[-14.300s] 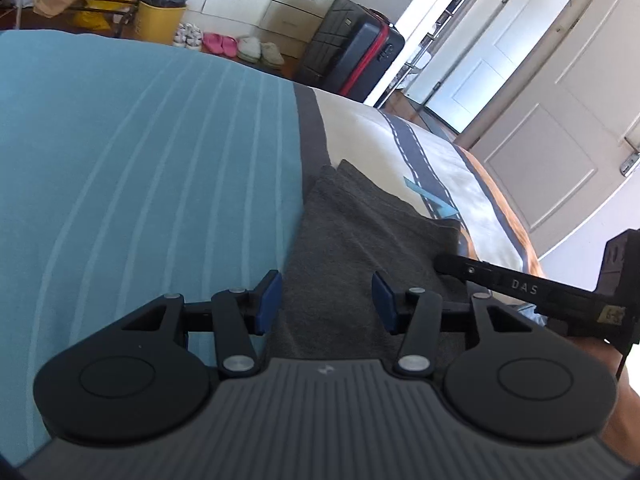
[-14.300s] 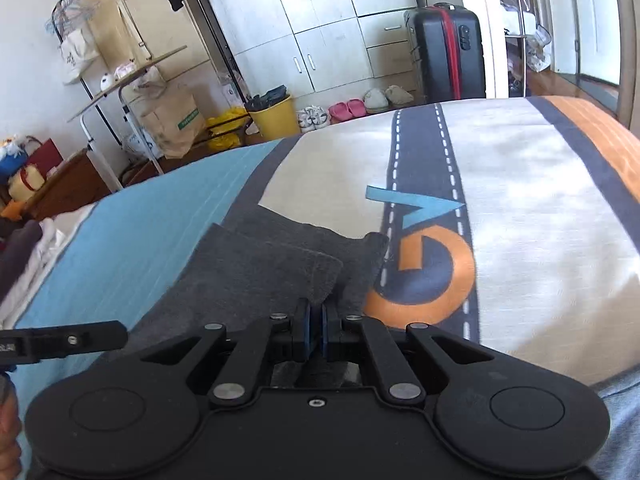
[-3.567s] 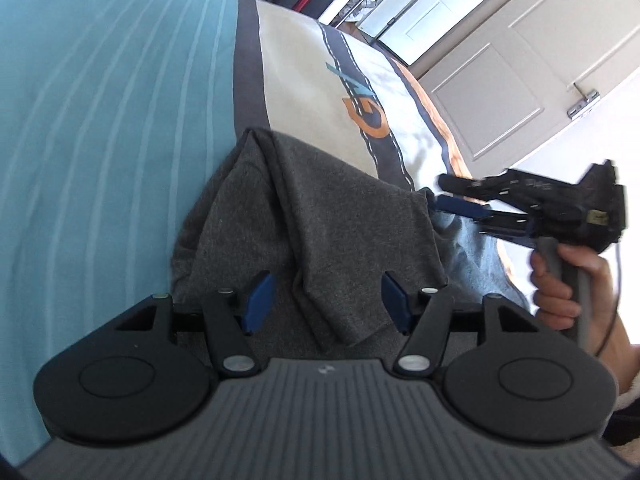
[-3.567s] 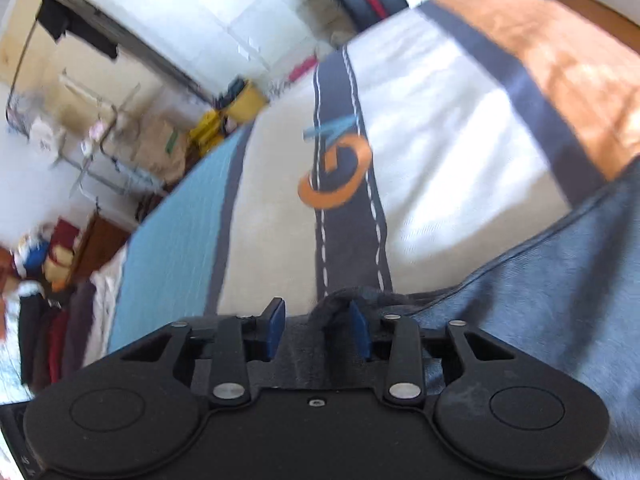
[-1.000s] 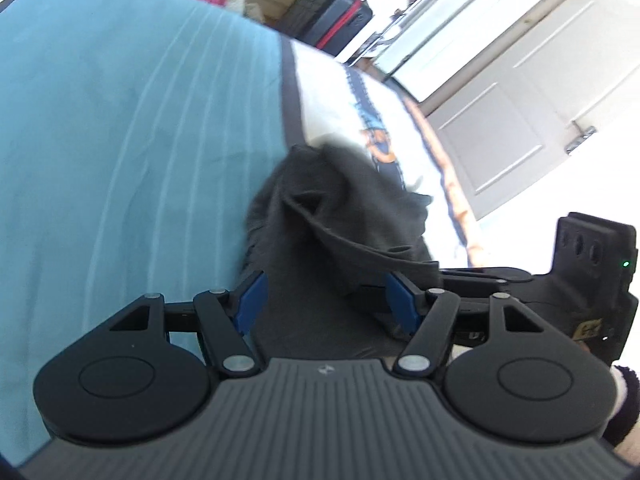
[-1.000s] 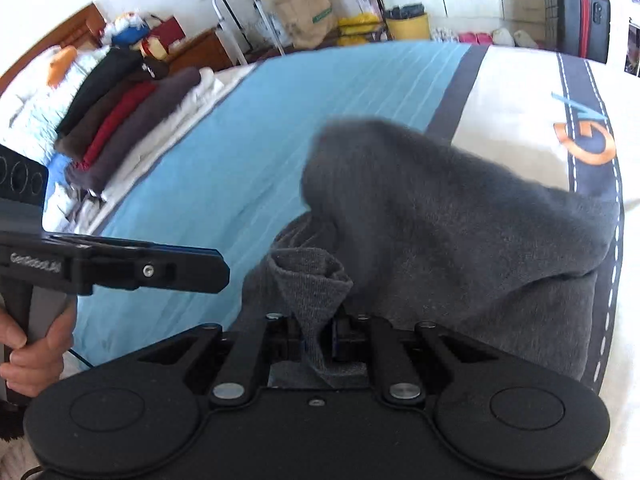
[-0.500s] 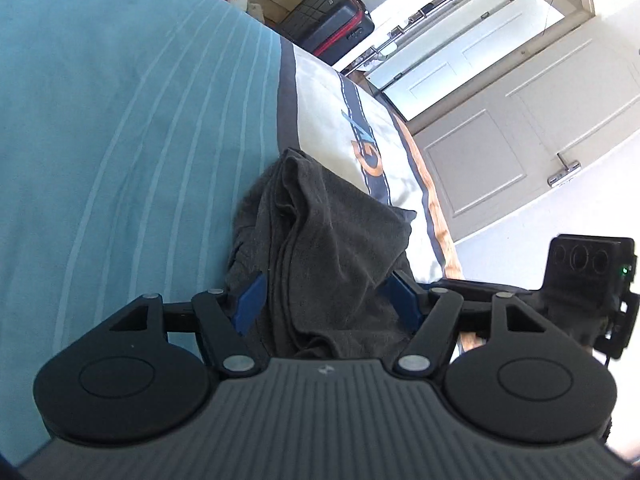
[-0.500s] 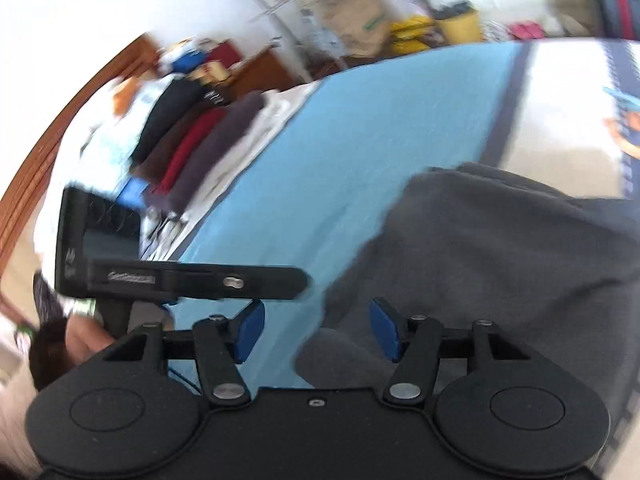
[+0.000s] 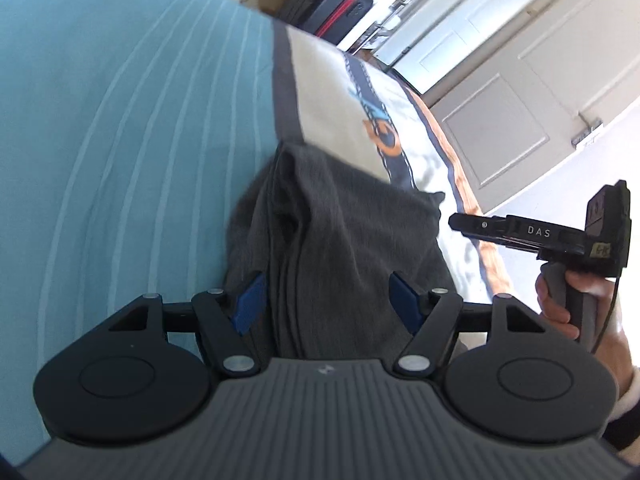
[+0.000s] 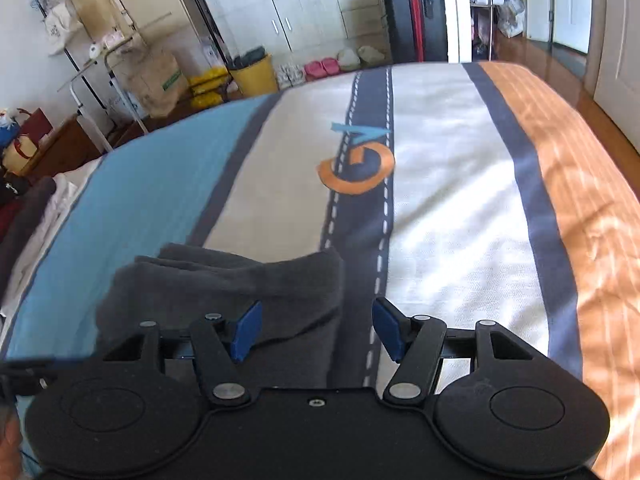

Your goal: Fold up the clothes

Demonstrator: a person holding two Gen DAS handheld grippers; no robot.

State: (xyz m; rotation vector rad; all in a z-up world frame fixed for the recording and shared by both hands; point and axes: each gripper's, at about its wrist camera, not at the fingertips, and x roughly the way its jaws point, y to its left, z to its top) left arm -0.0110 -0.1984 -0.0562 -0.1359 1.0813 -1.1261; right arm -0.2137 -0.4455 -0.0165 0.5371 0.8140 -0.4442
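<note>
A dark grey garment (image 9: pixel 344 232) lies folded in a thick stack on the bed, over the grey stripe between the blue and cream parts of the cover. It also shows in the right wrist view (image 10: pixel 248 292). My left gripper (image 9: pixel 328 300) is open and empty, just above the garment's near end. My right gripper (image 10: pixel 314 330) is open and empty over the garment's right edge. In the left wrist view the right gripper (image 9: pixel 520 232) is held in a hand to the right of the garment, apart from it.
The bed cover (image 10: pixel 440 184) has blue, cream, navy and orange stripes with an orange logo (image 10: pixel 356 168). A black suitcase (image 10: pixel 414 20), slippers and a yellow bin (image 10: pixel 254 74) stand beyond the bed. Folded clothes (image 10: pixel 24 208) lie at the far left. A white door (image 9: pixel 532 92) is at the right.
My right gripper has let go of the garment and pulled back to its right side. The raised fold has dropped, and the garment now lies flat and folded over. My left gripper stays open.
</note>
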